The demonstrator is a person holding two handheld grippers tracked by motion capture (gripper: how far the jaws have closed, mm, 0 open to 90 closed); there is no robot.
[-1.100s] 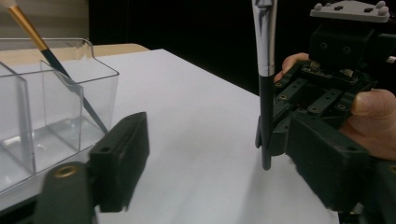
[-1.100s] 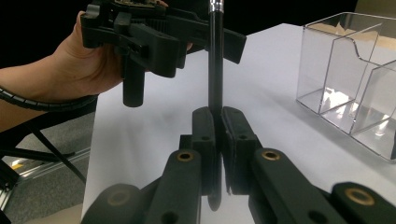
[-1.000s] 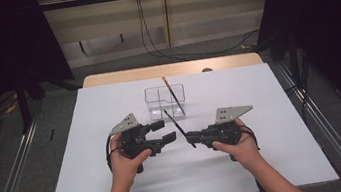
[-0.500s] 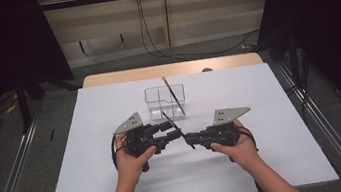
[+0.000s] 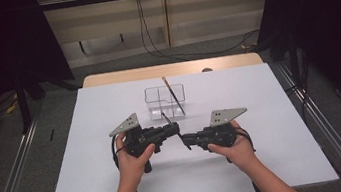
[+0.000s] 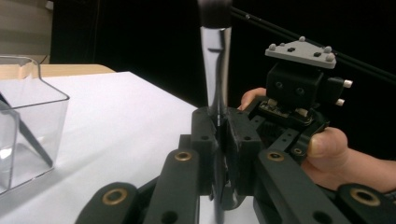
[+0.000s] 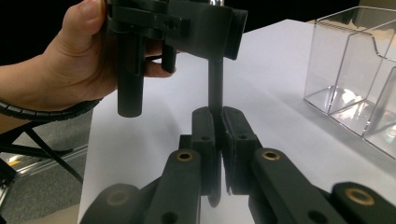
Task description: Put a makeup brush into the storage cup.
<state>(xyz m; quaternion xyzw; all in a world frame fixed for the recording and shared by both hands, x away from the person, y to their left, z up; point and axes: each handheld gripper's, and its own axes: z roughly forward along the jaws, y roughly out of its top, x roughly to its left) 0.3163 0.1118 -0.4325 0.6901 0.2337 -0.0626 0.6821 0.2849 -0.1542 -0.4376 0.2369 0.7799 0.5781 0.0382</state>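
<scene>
While both grippers meet over the white table, each view adds its own detail.

Held thing: a makeup brush [image 5: 175, 131] with a black handle, a silver ferrule and dark bristles, raised above the table between the two grippers, just in front of the clear organiser.

Left gripper [image 5: 175, 127]: its jaws have just been closing and now pinch the brush. The left gripper view shows the pads pressed on the silver ferrule [image 6: 215, 79], with the dark bristles rising out of the top edge.

Right gripper [image 5: 187, 139]: narrow, clamped on the brush's black handle [image 7: 215, 86]. The right gripper view shows the handle standing up from between the pads into the left gripper's jaws above.

High view: the brush reads as a thin dark slanting line bridging the two gripper tips, its parts too small to tell apart. It alone gives the layout: both hands side by side near the table's middle, forearms entering from the bottom edge.

Clear organiser [image 5: 165, 101]: a transparent box with compartments, standing on the table just beyond the grippers. The high view shows a second brush [image 5: 172, 91] leaning in it, its pale handle poking above the rim.

Left gripper view extra: the right hand [image 6: 327, 144] around its gripper, grey plate on top.

Right gripper view extra: the left hand [image 7: 70, 70] and its coiled cable, plus the organiser's empty near compartments at the right.
</scene>
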